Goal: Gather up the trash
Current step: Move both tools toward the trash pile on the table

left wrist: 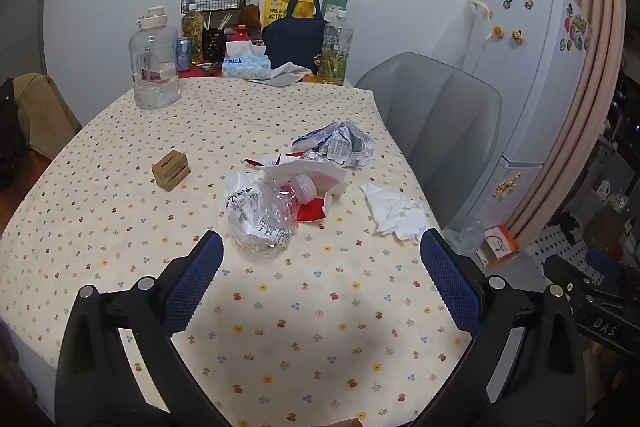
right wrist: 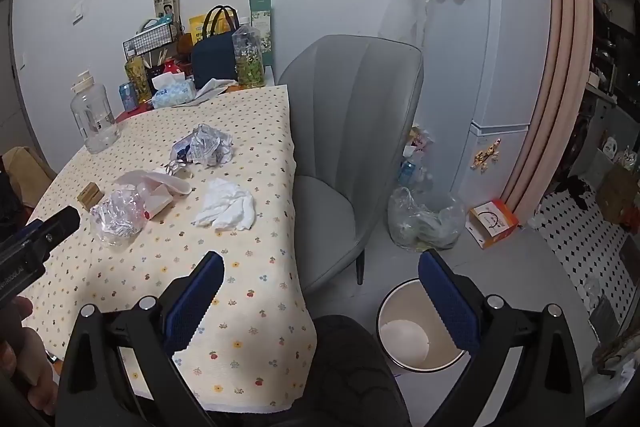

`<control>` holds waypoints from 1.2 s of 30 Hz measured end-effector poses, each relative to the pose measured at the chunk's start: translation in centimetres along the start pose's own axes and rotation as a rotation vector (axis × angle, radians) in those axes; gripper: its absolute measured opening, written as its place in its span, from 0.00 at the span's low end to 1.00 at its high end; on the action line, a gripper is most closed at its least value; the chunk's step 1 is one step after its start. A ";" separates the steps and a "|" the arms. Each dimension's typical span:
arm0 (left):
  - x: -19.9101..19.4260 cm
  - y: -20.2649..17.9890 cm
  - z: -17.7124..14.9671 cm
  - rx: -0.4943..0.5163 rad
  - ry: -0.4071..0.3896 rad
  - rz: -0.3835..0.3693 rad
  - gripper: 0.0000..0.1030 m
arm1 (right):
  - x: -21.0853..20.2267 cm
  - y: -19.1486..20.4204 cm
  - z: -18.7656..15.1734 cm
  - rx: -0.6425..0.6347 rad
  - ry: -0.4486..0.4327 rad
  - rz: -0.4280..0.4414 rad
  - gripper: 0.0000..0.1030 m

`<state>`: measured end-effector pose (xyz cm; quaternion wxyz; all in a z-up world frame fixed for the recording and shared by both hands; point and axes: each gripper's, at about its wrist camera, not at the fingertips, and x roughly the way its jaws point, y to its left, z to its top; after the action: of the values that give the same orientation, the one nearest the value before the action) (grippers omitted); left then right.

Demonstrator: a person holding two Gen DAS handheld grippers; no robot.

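The left gripper point(left wrist: 321, 251) hangs with its two blue-padded fingers point(left wrist: 192, 283) spread wide apart, nothing between them. The right gripper point(right wrist: 321, 273) is spread just as wide and holds nothing. In the right wrist view the left gripper's black body point(right wrist: 36, 247) juts in at the left edge, a bare hand point(right wrist: 20, 359) beneath it.

On the blue tissue box point(left wrist: 246, 66) at the far edge of the table point(left wrist: 120, 227), the letters "nick" are read in the left wrist view; in the right wrist view only "ick" is made out. "DAS" is printed in white on the black device point(left wrist: 608, 327) at the right border of the left wrist view. Chinese characters are seen on the yellow pouch point(left wrist: 277, 9), too small to be read with certainty.
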<state>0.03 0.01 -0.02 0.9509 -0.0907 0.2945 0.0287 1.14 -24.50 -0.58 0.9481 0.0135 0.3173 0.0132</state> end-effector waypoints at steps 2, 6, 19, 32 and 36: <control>0.0 0.1 0.0 0.005 -0.003 -0.004 0.95 | -0.4 -0.3 0.1 0.005 -0.002 -0.005 0.93; -0.3 -0.5 0.0 0.015 0.000 0.003 0.95 | -0.5 -0.5 0.1 0.008 -0.001 -0.021 0.93; -0.3 -1.1 0.4 0.029 0.008 -0.011 0.95 | -0.9 -0.8 0.4 0.006 -0.019 -0.038 0.93; -0.5 -1.3 0.5 0.038 0.015 -0.028 0.95 | -0.7 -0.5 0.3 0.007 -0.025 -0.043 0.93; -0.6 -1.2 0.5 0.037 0.013 -0.031 0.95 | -0.6 -0.6 0.2 0.010 -0.024 -0.043 0.93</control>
<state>0.01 -1.10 0.93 0.9509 -0.0780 0.2995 0.0079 0.81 -25.08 -0.10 0.9519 0.0116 0.3061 -0.0090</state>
